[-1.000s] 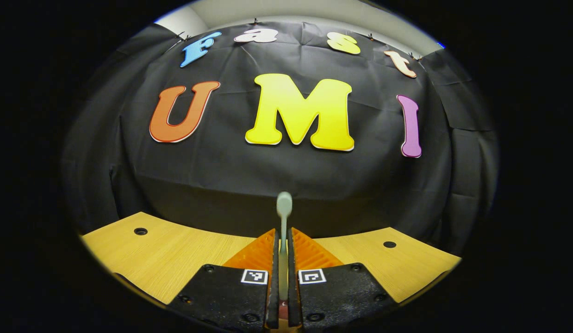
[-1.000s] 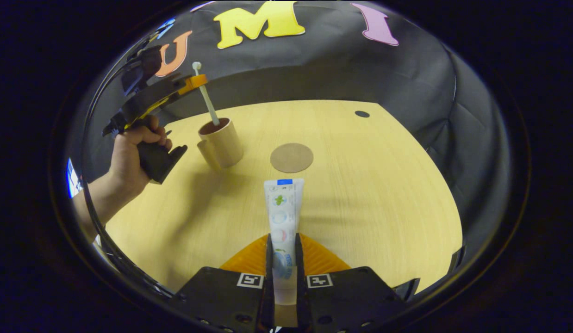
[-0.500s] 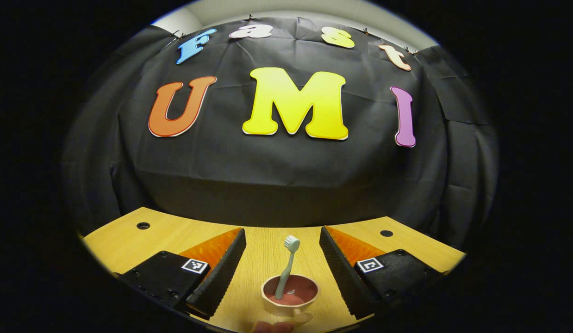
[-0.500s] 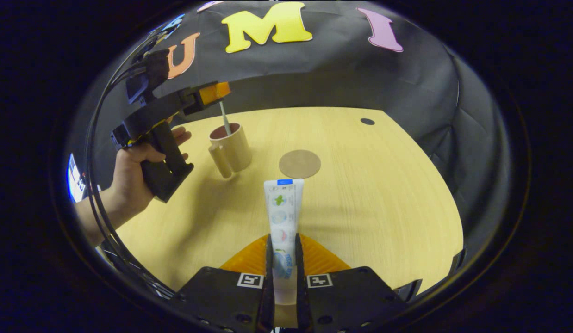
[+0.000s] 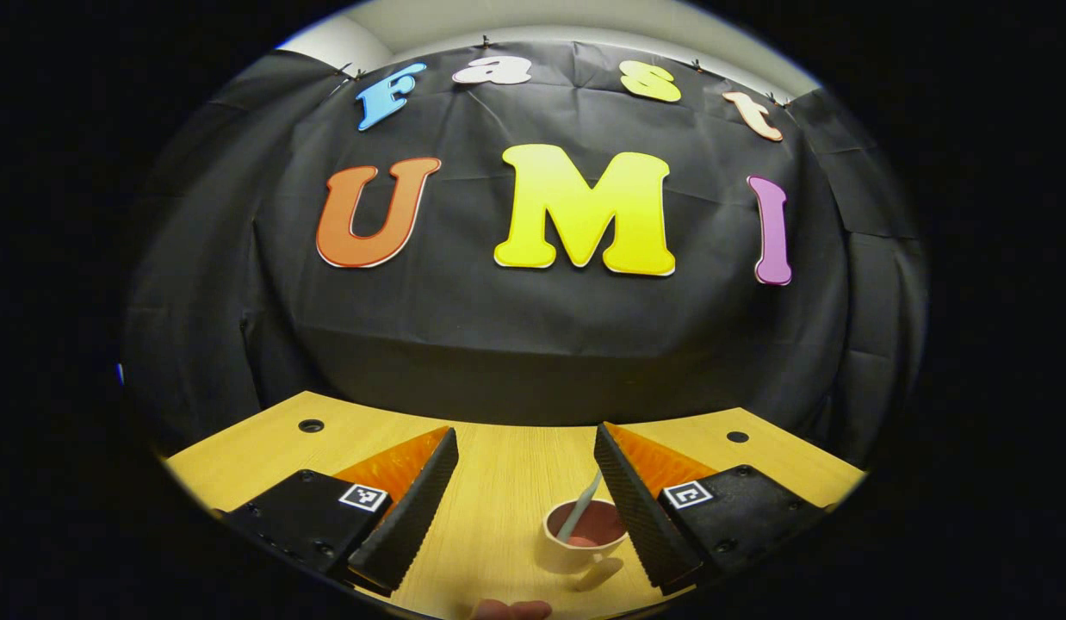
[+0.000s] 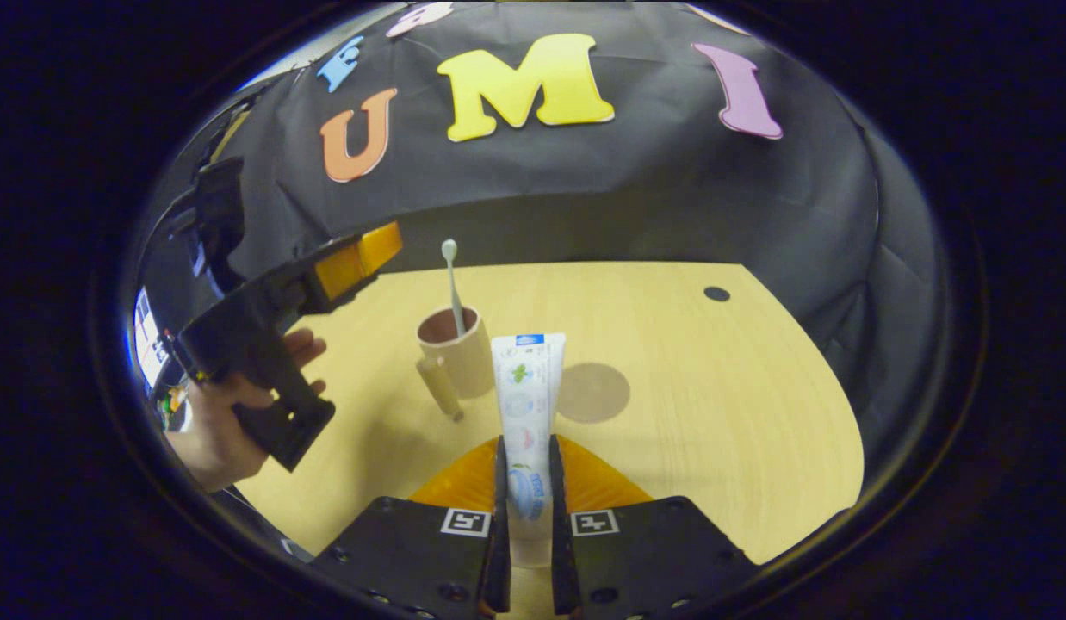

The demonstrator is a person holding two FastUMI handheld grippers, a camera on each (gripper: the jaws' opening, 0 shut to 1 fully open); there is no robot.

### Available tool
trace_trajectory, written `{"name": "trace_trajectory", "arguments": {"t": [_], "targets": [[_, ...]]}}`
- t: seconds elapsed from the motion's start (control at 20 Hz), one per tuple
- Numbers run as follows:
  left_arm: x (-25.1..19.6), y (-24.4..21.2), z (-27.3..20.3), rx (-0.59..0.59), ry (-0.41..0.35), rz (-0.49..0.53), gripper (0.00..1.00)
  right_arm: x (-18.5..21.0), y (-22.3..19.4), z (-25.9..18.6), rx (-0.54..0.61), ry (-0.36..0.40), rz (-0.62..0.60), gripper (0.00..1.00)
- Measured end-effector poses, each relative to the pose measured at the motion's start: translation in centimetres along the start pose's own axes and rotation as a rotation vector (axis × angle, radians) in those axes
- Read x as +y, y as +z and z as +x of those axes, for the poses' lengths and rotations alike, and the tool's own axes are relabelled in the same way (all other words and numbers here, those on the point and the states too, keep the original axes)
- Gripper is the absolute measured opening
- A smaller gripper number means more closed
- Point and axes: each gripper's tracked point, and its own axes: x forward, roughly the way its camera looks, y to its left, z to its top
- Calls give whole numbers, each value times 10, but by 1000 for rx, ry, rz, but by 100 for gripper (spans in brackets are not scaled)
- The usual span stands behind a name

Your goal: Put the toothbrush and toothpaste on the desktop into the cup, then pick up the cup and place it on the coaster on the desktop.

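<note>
Black cloth backs the booth; pale wood-grain worktop [image 6: 688,379] below it, with small dark round holes near its far corners.

Cup [image 6: 456,349]: tan outside, reddish-brown inside, upright on the worktop at centre-left of the right gripper view, handle turned toward the lower edge of the frame. In the left gripper view the same cup [image 5: 582,536] sits low and right of centre, close to the inner face of the right-hand finger; whether they touch cannot be told.

Toothbrush [image 6: 452,288]: standing in the cup, head up, leaning slightly. In the left gripper view its handle [image 5: 579,514] slants up to the right and passes behind the finger.

Toothpaste [image 6: 528,405]: white tube with printed panels, held upright at lower centre of the right gripper view, its flat crimped end uppermost, overlapping the cup's right edge in the frame.

Coaster [image 6: 592,392]: round, brown, flat on the worktop just right of the tube, bare.

Right tongs [image 6: 527,517]: clenched on the lower part of the toothpaste, both fingers pressing its sides.

Left tongs [image 5: 526,495]: released, fingers spread wide with bare worktop between them. Seen from the right gripper view at centre-left [image 6: 361,258], held by a hand [image 6: 227,418] above and left of the cup.
</note>
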Motion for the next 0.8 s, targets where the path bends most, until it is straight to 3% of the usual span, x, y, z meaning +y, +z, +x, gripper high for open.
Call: {"name": "trace_trajectory", "arguments": {"t": [0.4,0.65,0.8], "targets": [[55,22,-22,6,89,11,99,73,92,72,-205,142,-33,19],[79,28,-32,9,131,23,99,101,108,99,-263,186,-73,17],[87,28,-34,14,143,33,99,103,106,110,-258,181,-80,22]]}}
